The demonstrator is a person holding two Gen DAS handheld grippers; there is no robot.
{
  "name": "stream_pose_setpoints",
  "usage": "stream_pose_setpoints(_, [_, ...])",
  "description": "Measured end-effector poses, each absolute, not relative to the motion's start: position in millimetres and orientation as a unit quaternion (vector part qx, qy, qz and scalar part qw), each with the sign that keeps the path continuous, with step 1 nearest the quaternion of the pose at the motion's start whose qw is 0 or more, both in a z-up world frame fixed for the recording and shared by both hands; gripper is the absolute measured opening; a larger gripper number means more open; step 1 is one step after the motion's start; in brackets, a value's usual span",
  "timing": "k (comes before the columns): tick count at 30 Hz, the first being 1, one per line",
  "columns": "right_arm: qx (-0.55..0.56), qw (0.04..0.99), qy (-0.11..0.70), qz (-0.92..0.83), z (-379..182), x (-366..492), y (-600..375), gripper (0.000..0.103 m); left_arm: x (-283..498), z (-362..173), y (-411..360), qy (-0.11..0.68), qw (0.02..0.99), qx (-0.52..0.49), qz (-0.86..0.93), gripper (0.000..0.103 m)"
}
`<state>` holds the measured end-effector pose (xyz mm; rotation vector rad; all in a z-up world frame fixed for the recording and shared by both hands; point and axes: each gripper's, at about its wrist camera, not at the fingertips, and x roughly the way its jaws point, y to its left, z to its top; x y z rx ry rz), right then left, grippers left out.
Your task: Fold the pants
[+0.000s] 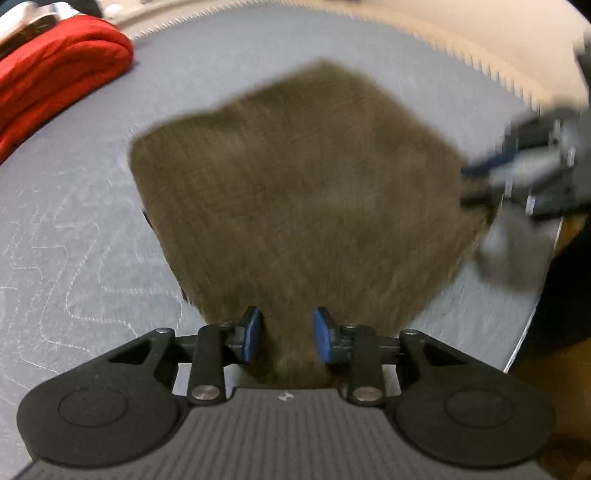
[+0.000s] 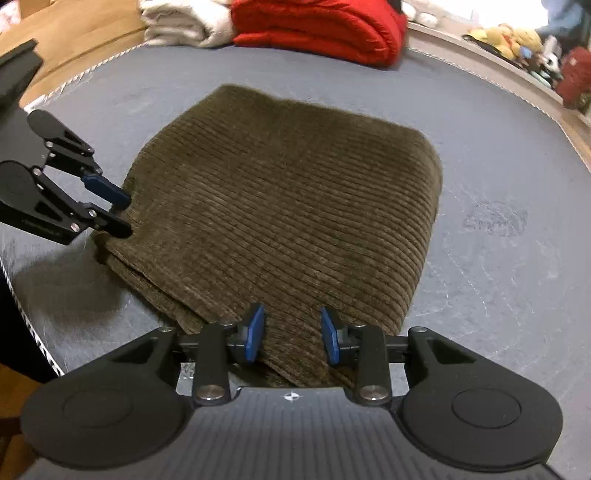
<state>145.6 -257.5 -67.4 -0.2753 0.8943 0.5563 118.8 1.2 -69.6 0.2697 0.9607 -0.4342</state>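
While the left gripper (image 2: pixel 123 214) is sitting at the left edge of the right wrist frame, jaws spread and fingertips just touching the near-left corner of the pants (image 2: pixel 288 214), the right gripper (image 2: pixel 291 334) is hanging at bottom centre, jaws likewise spread with the near hem lying between the blue pads (image 2: pixel 255 332). Folded brown corduroy is occupying mid-frame as a thick, soft, roughly square packet on the grey quilted mattress (image 2: pixel 498 258), ribs running left to right. Judged equally near, both grippers are facing adjacent edges; a red folded blanket (image 2: pixel 317 26) is resting top centre, well apart.
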Motion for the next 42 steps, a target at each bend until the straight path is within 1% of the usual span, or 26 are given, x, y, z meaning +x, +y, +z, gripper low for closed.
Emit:
stream_pose_setpoints(3, [-0.111, 0.870, 0.403, 0.263, -60.4, 136.5, -257.1, 0.036, 115.4, -49.4, 14.8, 0.402, 0.893, 0.083, -0.183, 0.038])
stream_pose_setpoints(6, [-0.098, 0.878, 0.384, 0.267, -58.2, 134.0, -263.6, 0.036, 124.0, -38.5, 15.1, 0.386, 0.908, 0.045, -0.156, 0.038])
stream_pose_setpoints(7, [-0.108, 0.874, 0.392, 0.268, -63.2, 135.4, -262.5, 0.036, 128.3, -42.2, 19.0, 0.394, 0.907, 0.039, -0.145, 0.038])
stream_pose_setpoints(8, [-0.135, 0.861, 0.414, 0.263, -74.5, 141.4, -255.6, 0.037, 135.2, -51.7, 21.4, 0.420, 0.898, 0.037, -0.128, 0.038])
stream_pose_setpoints(9, [-0.154, 0.855, 0.418, 0.264, -81.6, 141.0, -252.8, 0.037, 143.0, -62.8, 21.1, 0.451, 0.885, 0.044, -0.108, 0.038])
stream_pose_setpoints(10, [-0.164, 0.855, 0.413, 0.266, -84.3, 140.4, -250.5, 0.037, 148.0, -73.4, 22.9, 0.478, 0.872, 0.049, -0.090, 0.048])
stream_pose_setpoints(11, [-0.160, 0.856, 0.411, 0.270, -81.6, 141.7, -249.6, 0.037, 149.6, -77.6, 27.8, 0.490, 0.867, 0.031, -0.082, 0.050])
stream_pose_setpoints(13, [-0.131, 0.861, 0.410, 0.273, -75.4, 144.9, -254.4, 0.037, 151.6, -66.9, 36.2, 0.492, 0.867, -0.012, -0.078, 0.048])
stream_pose_setpoints(17, [-0.086, 0.895, 0.354, 0.256, -51.7, 151.3, -267.3, 0.038, 145.2, -43.3, 40.0, 0.445, 0.893, -0.004, -0.062, 0.045])
stream_pose_setpoints(20, [-0.055, 0.920, 0.311, 0.233, -41.7, 166.4, -270.3, 0.038, 148.8, -35.2, 51.3, 0.427, 0.902, -0.025, -0.053, 0.045])
stream_pose_setpoints(22, [-0.047, 0.930, 0.296, 0.211, -38.4, 180.9, -267.5, 0.038, 155.5, -33.8, 53.4, 0.417, 0.907, -0.032, -0.048, 0.045])
stream_pose_setpoints(23, [-0.045, 0.934, 0.294, 0.199, -39.8, 189.6, -265.8, 0.038, 156.2, -32.6, 54.0, 0.413, 0.909, -0.033, -0.046, 0.043])
stream_pose_setpoints(27, [-0.028, 0.938, 0.300, 0.172, -46.9, 218.6, -257.3, 0.039, 166.2, -33.6, 54.2, 0.407, 0.911, -0.048, -0.039, 0.036])
stream_pose_setpoints(29, [-0.030, 0.938, 0.304, 0.163, -52.9, 231.0, -250.0, 0.039, 170.7, -34.5, 51.8, 0.405, 0.912, -0.049, -0.041, 0.029])
stream_pose_setpoints(32, [-0.032, 0.935, 0.316, 0.158, -58.8, 253.1, -240.2, 0.040, 176.7, -39.1, 45.7, 0.402, 0.913, -0.051, -0.050, 0.026])
stream_pose_setpoints(36, [-0.054, 0.926, 0.351, 0.131, -80.2, 282.6, -231.5, 0.040, 183.1, -49.1, 31.3, 0.407, 0.910, -0.038, -0.070, 0.026])
stream_pose_setpoints(40, [-0.086, 0.917, 0.371, 0.115, -95.9, 303.1, -221.7, 0.044, 192.7, -71.9, 18.5, 0.443, 0.895, 0.018, -0.058, 0.027])
stream_pose_setpoints(42, [-0.089, 0.915, 0.376, 0.115, -98.7, 307.1, -215.7, 0.045, 192.8, -72.3, 15.4, 0.442, 0.895, 0.031, -0.056, 0.027])
